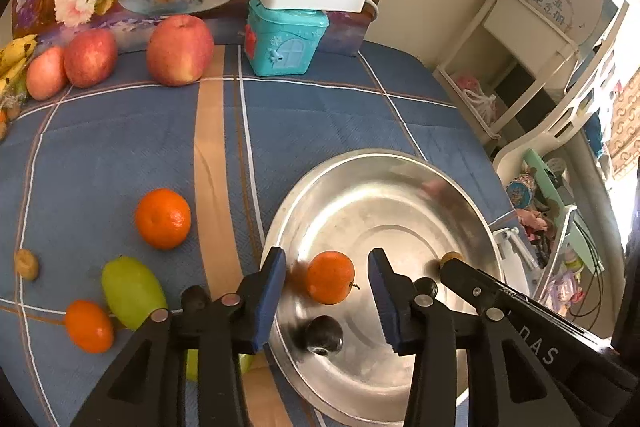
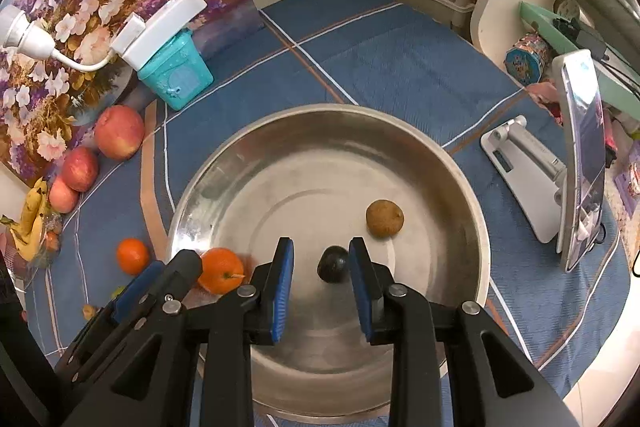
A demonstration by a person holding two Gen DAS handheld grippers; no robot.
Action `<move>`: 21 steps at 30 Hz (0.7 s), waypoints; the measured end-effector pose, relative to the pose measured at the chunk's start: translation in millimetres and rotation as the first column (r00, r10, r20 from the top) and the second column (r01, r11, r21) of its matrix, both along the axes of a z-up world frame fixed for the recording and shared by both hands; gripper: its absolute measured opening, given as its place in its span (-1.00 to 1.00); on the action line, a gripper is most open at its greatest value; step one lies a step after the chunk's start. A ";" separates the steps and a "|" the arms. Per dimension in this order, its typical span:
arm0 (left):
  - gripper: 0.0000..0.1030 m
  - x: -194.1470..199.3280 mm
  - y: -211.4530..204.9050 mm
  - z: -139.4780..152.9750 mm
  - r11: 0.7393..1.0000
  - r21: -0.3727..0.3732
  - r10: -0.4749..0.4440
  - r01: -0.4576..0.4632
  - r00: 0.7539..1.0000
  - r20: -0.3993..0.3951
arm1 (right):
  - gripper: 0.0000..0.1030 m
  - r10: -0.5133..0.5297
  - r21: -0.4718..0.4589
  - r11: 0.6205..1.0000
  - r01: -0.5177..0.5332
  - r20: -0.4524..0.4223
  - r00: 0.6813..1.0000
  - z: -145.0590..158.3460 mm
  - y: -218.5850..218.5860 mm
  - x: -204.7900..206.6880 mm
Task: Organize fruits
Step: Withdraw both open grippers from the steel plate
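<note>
L wrist cam: close, steeply down, steel bowl (image 1: 460,195) at right. R cam: same bowl (image 2: 460,183) centred; both share it.
</note>
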State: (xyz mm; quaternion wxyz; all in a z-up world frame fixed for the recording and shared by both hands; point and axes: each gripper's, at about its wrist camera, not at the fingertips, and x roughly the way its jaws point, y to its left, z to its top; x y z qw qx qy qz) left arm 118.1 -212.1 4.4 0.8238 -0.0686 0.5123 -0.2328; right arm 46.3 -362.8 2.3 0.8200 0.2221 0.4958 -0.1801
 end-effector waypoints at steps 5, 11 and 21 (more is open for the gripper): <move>-0.07 1.4 9.5 1.3 0.998 0.054 0.029 -0.027 0.999 -0.030 | -0.43 0.021 -0.006 1.000 -0.021 -0.007 1.000 0.0 4.7 1.8; 0.01 5.9 33.7 2.3 0.993 0.077 0.097 -0.092 0.992 -0.076 | -0.43 0.041 -0.019 0.999 -0.042 -0.019 0.999 0.3 12.1 3.0; 0.33 5.3 97.0 9.5 0.961 0.133 0.257 -0.242 0.960 -0.110 | -0.12 0.065 -0.042 0.997 -0.066 -0.032 0.997 3.9 25.8 -2.8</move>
